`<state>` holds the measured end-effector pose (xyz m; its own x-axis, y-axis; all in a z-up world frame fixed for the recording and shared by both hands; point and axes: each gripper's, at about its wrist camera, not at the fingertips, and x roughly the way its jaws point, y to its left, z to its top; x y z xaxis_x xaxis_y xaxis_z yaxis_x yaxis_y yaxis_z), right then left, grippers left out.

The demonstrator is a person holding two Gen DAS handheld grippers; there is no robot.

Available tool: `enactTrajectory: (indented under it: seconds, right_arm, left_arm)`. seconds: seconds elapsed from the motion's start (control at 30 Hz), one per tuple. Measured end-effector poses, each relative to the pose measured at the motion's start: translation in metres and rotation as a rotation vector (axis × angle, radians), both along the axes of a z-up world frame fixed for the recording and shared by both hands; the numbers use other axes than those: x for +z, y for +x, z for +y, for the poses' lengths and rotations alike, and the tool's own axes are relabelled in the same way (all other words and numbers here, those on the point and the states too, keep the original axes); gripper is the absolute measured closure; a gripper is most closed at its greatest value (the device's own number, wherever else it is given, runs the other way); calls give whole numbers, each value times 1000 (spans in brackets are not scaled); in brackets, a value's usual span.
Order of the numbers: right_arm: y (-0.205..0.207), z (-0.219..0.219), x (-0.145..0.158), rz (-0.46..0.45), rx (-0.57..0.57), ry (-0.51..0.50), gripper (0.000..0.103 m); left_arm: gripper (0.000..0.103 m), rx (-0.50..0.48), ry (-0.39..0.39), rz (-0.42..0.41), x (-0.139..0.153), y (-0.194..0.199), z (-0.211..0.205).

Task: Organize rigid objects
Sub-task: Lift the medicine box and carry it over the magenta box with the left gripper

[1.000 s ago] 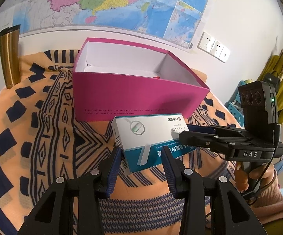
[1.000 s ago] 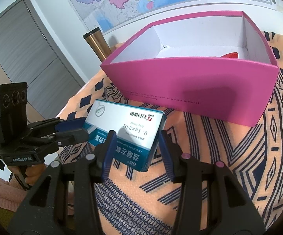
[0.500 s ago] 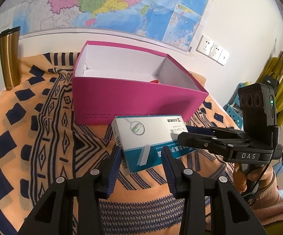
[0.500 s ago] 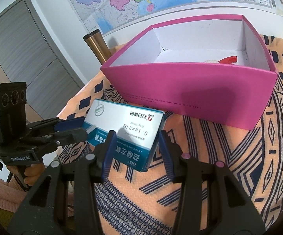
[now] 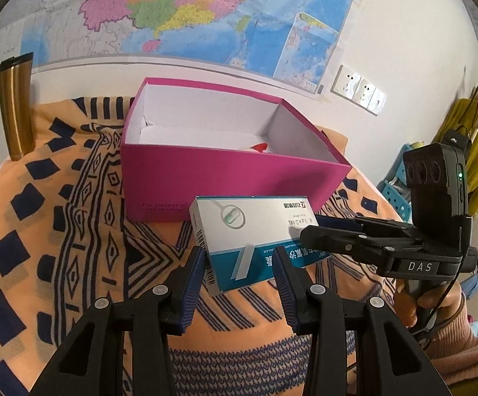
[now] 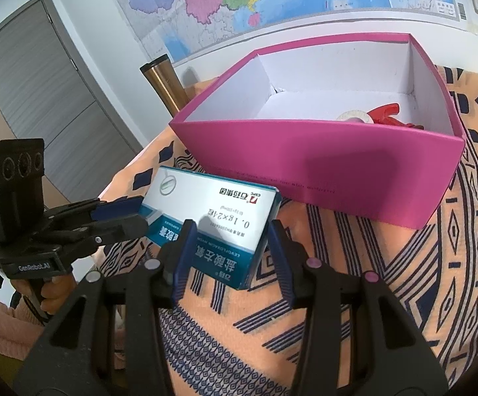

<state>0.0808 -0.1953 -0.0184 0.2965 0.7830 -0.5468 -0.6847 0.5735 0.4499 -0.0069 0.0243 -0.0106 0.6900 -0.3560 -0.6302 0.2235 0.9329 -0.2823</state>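
1. Since a second ago the pink box [image 5: 225,175] sits a little lower in both wrist views and shows more of its white inside. The medicine box [image 5: 248,227] keeps its place between the fingers.
2. Far left, a bronze flask [image 5: 16,109] stands upright against the wall, well apart from the work.
3. Next comes the patterned cloth [image 5: 73,231] that covers the worktop, with the open pink box resting on it.
4. Inside the pink box, at its right end, lie a red plastic piece [image 6: 390,114] and what looks like a roll of tape [image 6: 354,117]. The rest of its floor is bare.
5. Just in front of the pink box's near wall the medicine box hangs tilted and seems lifted off the cloth.
6. Left tongs [image 5: 238,254]: partly apart, with the box's near corner between the pads. I judge them clamped on it.
7. Right tongs [image 5: 311,227]: reaching in from the right in a person's hand [image 5: 437,300], a little wider apart, and clamped on the box's other end as far as I can judge.
8. Step in hand: carrying the medicine box to the pink box with both tongs.
9. Next move, as I judge it: raise the medicine box above the near wall, bring it forward over the bare floor, lower it flat, then part both tongs together so neither end drops first.
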Motion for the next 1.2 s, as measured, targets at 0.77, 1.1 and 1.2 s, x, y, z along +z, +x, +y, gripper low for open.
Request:
enactTrajectory:
  seconds: [0.77,1.1,1.2]
  right_arm:
    - [0,-3,7,-39,-22,2,55]
    - [2,-1,13,-61,-21,4,55]
    - [3,0,15,-67,-22,6,55]
  left_arm:
    - [62,-2,3,-37,9,7,-4]
    - [62,9,3,-52,14,12,-1]
    - [62,12,3,-53,14,13,0]
